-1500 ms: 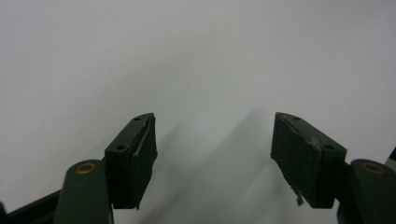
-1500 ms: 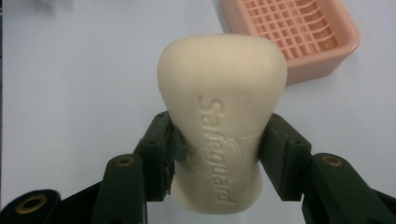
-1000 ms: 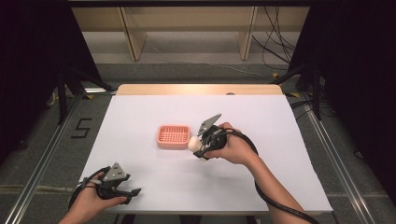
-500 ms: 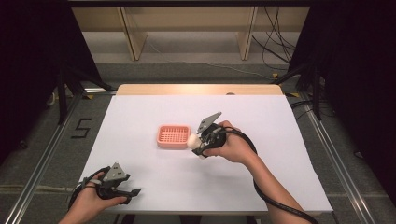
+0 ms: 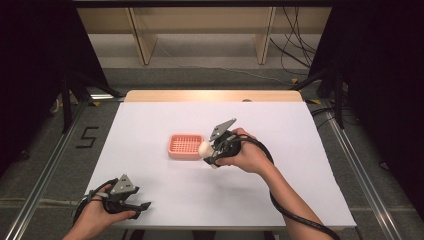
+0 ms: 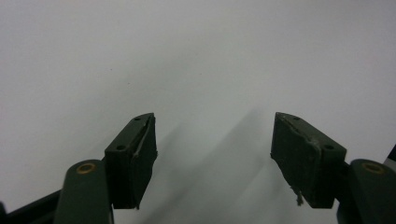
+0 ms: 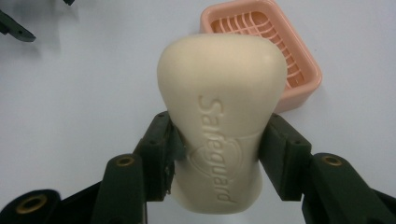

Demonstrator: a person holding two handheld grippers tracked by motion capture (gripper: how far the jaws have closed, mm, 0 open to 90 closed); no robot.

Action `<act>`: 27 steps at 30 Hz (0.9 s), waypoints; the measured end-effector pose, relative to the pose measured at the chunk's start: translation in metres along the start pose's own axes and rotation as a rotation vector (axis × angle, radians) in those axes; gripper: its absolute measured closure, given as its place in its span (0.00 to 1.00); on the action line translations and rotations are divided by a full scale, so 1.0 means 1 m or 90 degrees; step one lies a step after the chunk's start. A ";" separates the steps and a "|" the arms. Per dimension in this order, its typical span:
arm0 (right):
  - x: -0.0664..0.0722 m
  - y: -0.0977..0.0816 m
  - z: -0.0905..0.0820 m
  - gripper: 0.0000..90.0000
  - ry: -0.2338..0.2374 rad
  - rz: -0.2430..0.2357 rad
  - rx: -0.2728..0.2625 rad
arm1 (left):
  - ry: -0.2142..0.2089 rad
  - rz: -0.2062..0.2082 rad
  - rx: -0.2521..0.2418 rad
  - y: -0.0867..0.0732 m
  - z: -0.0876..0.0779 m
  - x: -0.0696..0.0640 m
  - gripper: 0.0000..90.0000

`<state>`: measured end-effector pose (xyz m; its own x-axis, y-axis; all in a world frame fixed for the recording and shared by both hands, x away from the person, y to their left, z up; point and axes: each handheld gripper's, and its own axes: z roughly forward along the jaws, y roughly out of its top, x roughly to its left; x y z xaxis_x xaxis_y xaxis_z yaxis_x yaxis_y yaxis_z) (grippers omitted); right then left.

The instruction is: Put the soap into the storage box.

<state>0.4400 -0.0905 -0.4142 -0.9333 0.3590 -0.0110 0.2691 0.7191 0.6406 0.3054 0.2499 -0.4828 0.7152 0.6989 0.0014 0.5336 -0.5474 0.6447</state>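
Nearest the person, well away from the pink soap dish (image 5: 185,146) and toward the desk's front left corner, the left claw (image 5: 141,207) sits low over the white desk (image 5: 300,150). A hand (image 5: 95,220) holds it. Its two black jaws stand wide apart, and nothing is between them. From the left gripper view, the left claw (image 6: 212,158) has just plain white desk (image 6: 187,56) under it, with soft shadows of the jaws.

Farther in, just to the right of the soap dish, the right claw (image 5: 206,152) is held by the other hand (image 5: 250,157). A black cable (image 5: 295,215) runs back along the arm. This claw is clamped on a cream bar of soap (image 5: 204,148). The soap is right at the dish's right edge, but I cannot tell if it touches the dish.

From the right gripper view, the right claw (image 7: 219,154) squeezes the bar of soap (image 7: 222,107) on both sides, near its lower half. The bar has the word "Safeguard" pressed into it. Its top end sticks out past the jaws toward the soap dish (image 7: 299,60). The dish lies on the desk (image 7: 93,79) just behind the soap. It is pink with rounded corners and has a grid of ribs inside. The dish has nothing in it.
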 end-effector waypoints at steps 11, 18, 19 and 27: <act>-0.002 0.003 0.000 0.56 -0.013 0.001 -0.021 | -0.001 -0.001 -0.001 0.000 0.000 0.000 0.34; -0.003 0.004 0.001 0.56 -0.022 0.005 -0.025 | 0.003 0.011 0.000 0.000 -0.001 0.001 0.34; -0.002 0.005 0.001 0.56 -0.019 0.013 -0.025 | 0.003 0.011 0.000 0.000 -0.001 0.001 0.34; -0.006 0.009 0.002 0.56 -0.032 -0.002 -0.032 | 0.003 0.012 -0.001 0.000 -0.001 0.002 0.34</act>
<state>0.4481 -0.0853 -0.4102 -0.9206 0.3870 -0.0517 0.2519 0.6899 0.6787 0.3061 0.2514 -0.4814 0.7235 0.6901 0.0174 0.5188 -0.5602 0.6457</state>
